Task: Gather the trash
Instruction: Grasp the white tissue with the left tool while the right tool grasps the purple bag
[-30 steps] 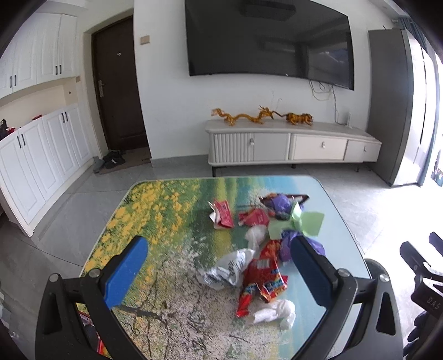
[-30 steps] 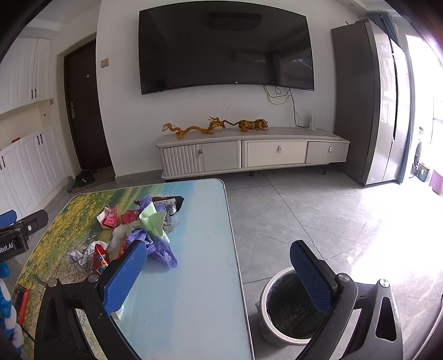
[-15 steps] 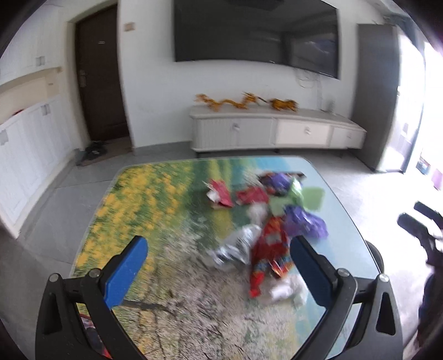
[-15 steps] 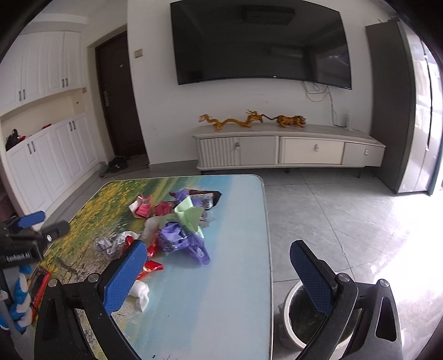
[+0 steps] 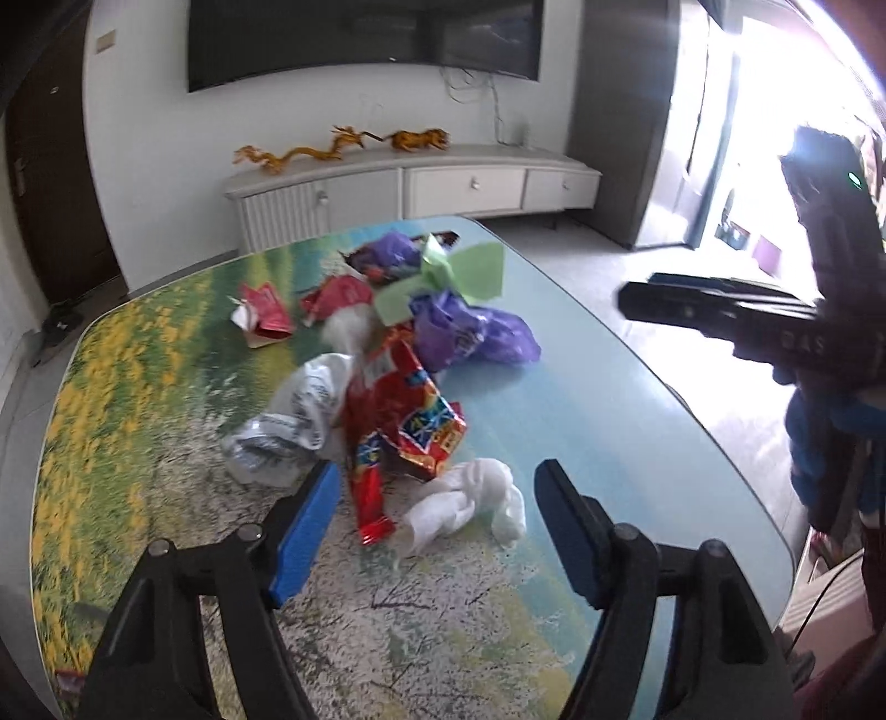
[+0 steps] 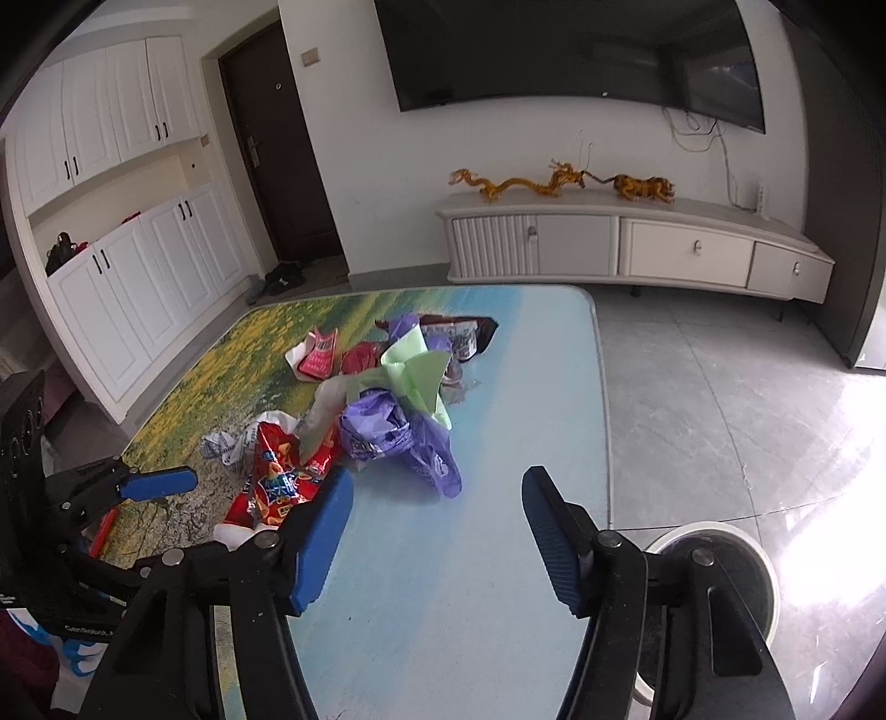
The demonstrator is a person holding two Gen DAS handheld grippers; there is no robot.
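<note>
We're over the surface (image 5: 609, 421) now, with its printed landscape top, and the trash sits heaped in the middle of it. Our left tongs (image 5: 437, 515) hang just above the near end of the heap, jaws parted and having just been closing in. Between them lie a crumpled white tissue (image 5: 465, 507) and the tail of a red snack wrapper (image 5: 404, 421), but the blue pads touch neither. Just left of the red one lies a crinkled white plastic bag (image 5: 293, 421). Further back sit a purple bag (image 5: 465, 329), a sheet of green paper (image 5: 443, 277) and a small red packet (image 5: 266, 310).

Our right tongs (image 6: 437, 523) hover over bare blue surface, jaws also apart and just narrowed, nothing between them. The purple bag (image 6: 393, 432) lies just ahead of them, the red snack wrapper (image 6: 282, 471) by the left pad. The round bin (image 6: 720, 576) stands on the floor beside the surface, low right in the right view, partly hidden behind the tongs' frame. Along the far wall a white cabinet (image 6: 637, 249) runs under a dark television (image 6: 570, 50).
</note>
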